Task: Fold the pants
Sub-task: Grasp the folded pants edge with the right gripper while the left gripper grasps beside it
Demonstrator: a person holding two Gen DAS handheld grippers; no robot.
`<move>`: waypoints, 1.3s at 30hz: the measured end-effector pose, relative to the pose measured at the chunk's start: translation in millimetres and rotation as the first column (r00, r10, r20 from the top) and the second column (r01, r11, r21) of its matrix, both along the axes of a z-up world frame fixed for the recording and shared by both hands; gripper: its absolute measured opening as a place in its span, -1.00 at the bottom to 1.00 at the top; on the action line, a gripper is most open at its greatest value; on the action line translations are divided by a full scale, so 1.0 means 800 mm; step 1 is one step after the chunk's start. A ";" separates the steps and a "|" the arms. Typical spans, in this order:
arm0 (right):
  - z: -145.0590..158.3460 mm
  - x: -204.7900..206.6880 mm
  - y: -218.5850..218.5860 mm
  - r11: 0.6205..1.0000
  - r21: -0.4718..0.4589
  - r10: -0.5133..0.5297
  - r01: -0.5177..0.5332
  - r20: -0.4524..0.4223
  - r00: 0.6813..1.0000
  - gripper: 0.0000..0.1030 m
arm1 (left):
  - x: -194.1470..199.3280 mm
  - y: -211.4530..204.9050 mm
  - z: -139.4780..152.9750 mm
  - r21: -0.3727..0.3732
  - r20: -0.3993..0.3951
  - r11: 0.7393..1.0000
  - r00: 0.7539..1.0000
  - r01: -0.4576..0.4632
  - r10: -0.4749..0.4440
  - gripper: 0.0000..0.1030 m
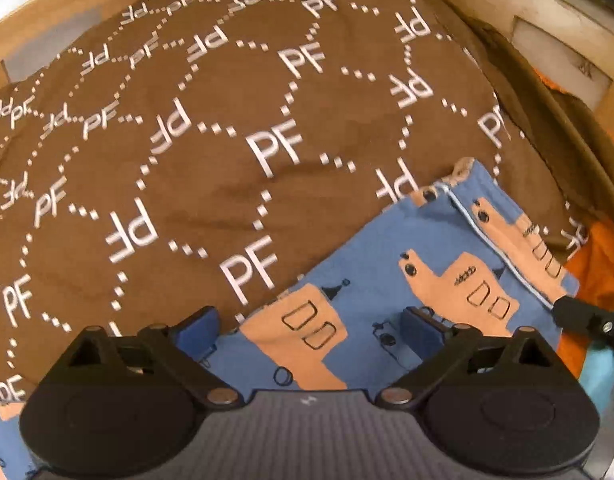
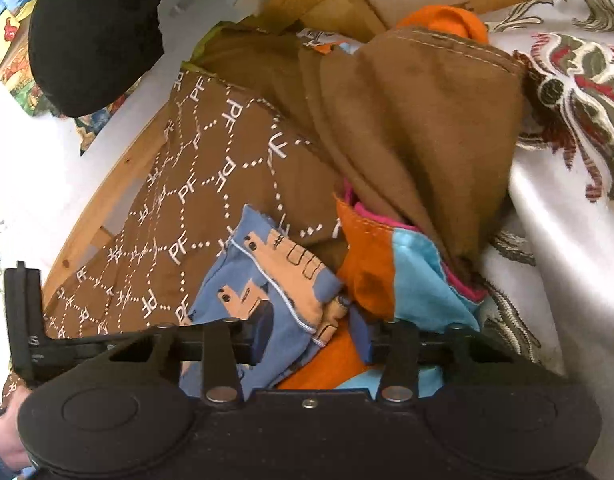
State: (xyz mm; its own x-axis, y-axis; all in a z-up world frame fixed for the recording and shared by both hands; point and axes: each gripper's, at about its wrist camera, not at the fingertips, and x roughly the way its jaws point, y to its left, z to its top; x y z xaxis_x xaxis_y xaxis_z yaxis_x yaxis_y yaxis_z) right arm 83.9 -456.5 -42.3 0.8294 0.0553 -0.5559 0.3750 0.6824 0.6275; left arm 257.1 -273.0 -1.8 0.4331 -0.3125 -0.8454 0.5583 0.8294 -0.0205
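Spread wide, the left gripper (image 1: 311,330) hangs over the pants (image 1: 387,288) with nothing between its blue pads (image 1: 197,330), each pad lying on or just above the cloth. That cloth is blue with peach blocky figures and a pale piped seam running from near the right pad up to a frayed corner at upper right. Its long axis runs from lower left to upper right, and its upper-left edge lies straight across the brown blanket (image 1: 227,120), which bears white "PF" letters in dotted hexagons. Open blanket spreads up and left as far as a wooden rail (image 1: 47,12); to the right the room ends soon at a second rail and orange cloth (image 1: 595,264). A black fingertip of the right gripper (image 1: 579,316) touches the pants' right edge.

Right wrist view: the right gripper (image 2: 311,342) stands partly closed, a bunched corner of the pants (image 2: 263,280) between its fingers; whether the pads press it I cannot tell. Orange and turquoise cloth (image 2: 387,280) crowds the right finger. Beyond, a plain brown fold rises, with a white patterned sheet (image 2: 567,200) to the right and a wooden rail to the left. A hand (image 2: 7,432) shows at lower left
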 end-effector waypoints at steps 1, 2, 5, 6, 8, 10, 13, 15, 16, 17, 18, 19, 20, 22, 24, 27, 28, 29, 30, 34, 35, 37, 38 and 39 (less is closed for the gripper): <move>0.000 0.000 -0.001 1.000 -0.008 -0.012 0.011 -0.006 1.000 -0.48 | 0.001 -0.001 0.006 -0.014 -0.006 1.000 1.000 -0.002 0.002 0.89; 0.000 0.000 -0.002 1.000 -0.016 -0.015 0.015 -0.010 1.000 -0.61 | 0.002 -0.002 0.016 -0.053 -0.024 0.999 1.000 -0.004 0.003 0.87; 0.009 0.000 0.004 0.998 -0.070 0.005 -0.005 0.004 1.000 -0.70 | 0.008 -0.008 0.042 -0.161 -0.094 0.987 0.995 -0.027 0.012 0.82; 0.018 0.000 0.014 0.988 -0.150 0.031 -0.028 0.015 0.999 -0.71 | 0.009 -0.012 0.049 -0.186 -0.125 0.982 0.992 -0.031 0.008 0.79; 0.036 -0.001 0.041 0.939 -0.333 0.096 -0.081 0.029 0.995 -0.72 | 0.018 -0.023 0.067 -0.222 -0.194 0.975 0.981 -0.027 -0.017 0.71; 0.049 -0.003 0.073 0.846 -0.515 0.170 -0.134 0.024 0.985 -0.72 | 0.021 -0.039 0.078 -0.235 -0.238 0.972 0.971 -0.024 -0.034 0.66; 0.052 -0.007 0.112 0.694 -0.689 0.275 -0.211 -0.017 0.961 -0.73 | 0.031 -0.061 0.088 -0.217 -0.294 0.976 0.955 -0.015 -0.051 0.64; 0.049 -0.007 0.127 0.626 -0.739 0.315 -0.250 -0.053 0.947 -0.74 | 0.033 -0.074 0.090 -0.187 -0.322 0.982 0.946 -0.016 -0.046 0.63; 0.047 -0.006 0.133 0.596 -0.756 0.333 -0.270 -0.073 0.940 -0.75 | 0.032 -0.078 0.088 -0.172 -0.327 0.985 0.944 -0.020 -0.038 0.63; 0.045 -0.006 0.137 0.579 -0.765 0.344 -0.283 -0.086 0.935 -0.75 | 0.030 -0.082 0.089 -0.154 -0.328 0.988 0.944 -0.019 -0.033 0.62; 0.044 -0.006 0.140 0.564 -0.773 0.351 -0.292 -0.096 0.931 -0.75 | 0.028 -0.087 0.086 -0.132 -0.328 0.991 0.944 -0.011 -0.033 0.61; 0.042 -0.007 0.143 0.547 -0.782 0.359 -0.299 -0.104 0.927 -0.75 | 0.026 -0.094 0.084 -0.111 -0.325 0.994 0.945 -0.001 -0.035 0.60; 0.041 -0.008 0.146 0.528 -0.793 0.366 -0.304 -0.111 0.924 -0.75 | 0.023 -0.098 0.080 -0.091 -0.325 0.996 0.945 0.009 -0.038 0.56; 0.041 -0.008 0.153 0.501 -0.806 0.379 -0.315 -0.122 0.917 -0.75 | 0.020 -0.106 0.073 -0.069 -0.334 0.997 0.942 0.018 -0.040 0.44; 0.040 -0.007 0.157 0.487 -0.810 0.388 -0.326 -0.134 0.912 -0.75 | 0.016 -0.112 0.066 -0.049 -0.354 0.998 0.934 0.026 -0.042 0.14; 0.037 -0.005 0.162 0.471 -0.813 0.399 -0.342 -0.149 0.905 -0.75 | 0.013 -0.108 0.062 -0.038 -0.356 0.999 0.934 0.016 -0.028 -0.37; 0.038 -0.004 0.162 0.470 -0.813 0.399 -0.343 -0.151 0.904 -0.76 | 0.013 -0.104 0.062 -0.044 -0.354 0.999 0.935 0.011 -0.026 -0.54; 0.038 -0.004 0.162 0.468 -0.814 0.399 -0.344 -0.152 0.904 -0.76 | 0.013 -0.100 0.062 -0.051 -0.354 0.999 0.935 0.007 -0.025 -0.78; 0.039 -0.004 0.162 0.468 -0.815 0.401 -0.342 -0.149 0.904 -0.76 | 0.012 -0.094 0.063 -0.062 -0.349 0.998 0.937 -0.002 -0.020 -0.80; 0.042 -0.009 0.165 0.442 -0.836 0.420 -0.326 -0.129 0.899 -0.77 | 0.005 -0.061 0.075 -0.145 -0.339 0.988 0.941 -0.047 -0.005 -0.83; 0.043 -0.011 0.167 0.437 -0.839 0.429 -0.324 -0.122 0.895 -0.77 | 0.003 -0.049 0.078 -0.167 -0.335 0.984 0.942 -0.057 -0.002 -0.83; 0.047 -0.015 0.174 0.427 -0.847 0.454 -0.318 -0.103 0.885 -0.77 | -0.001 -0.023 0.085 -0.209 -0.327 0.974 0.945 -0.086 0.013 -0.84; 0.050 -0.018 0.178 0.418 -0.853 0.467 -0.314 -0.095 0.879 -0.77 | -0.005 -0.003 0.089 -0.243 -0.325 0.964 0.946 -0.104 0.020 -0.84; 0.054 -0.021 0.182 0.414 -0.855 0.481 -0.312 -0.085 0.873 -0.77 | -0.007 0.010 0.094 -0.266 -0.323 0.956 0.946 -0.122 0.031 -0.84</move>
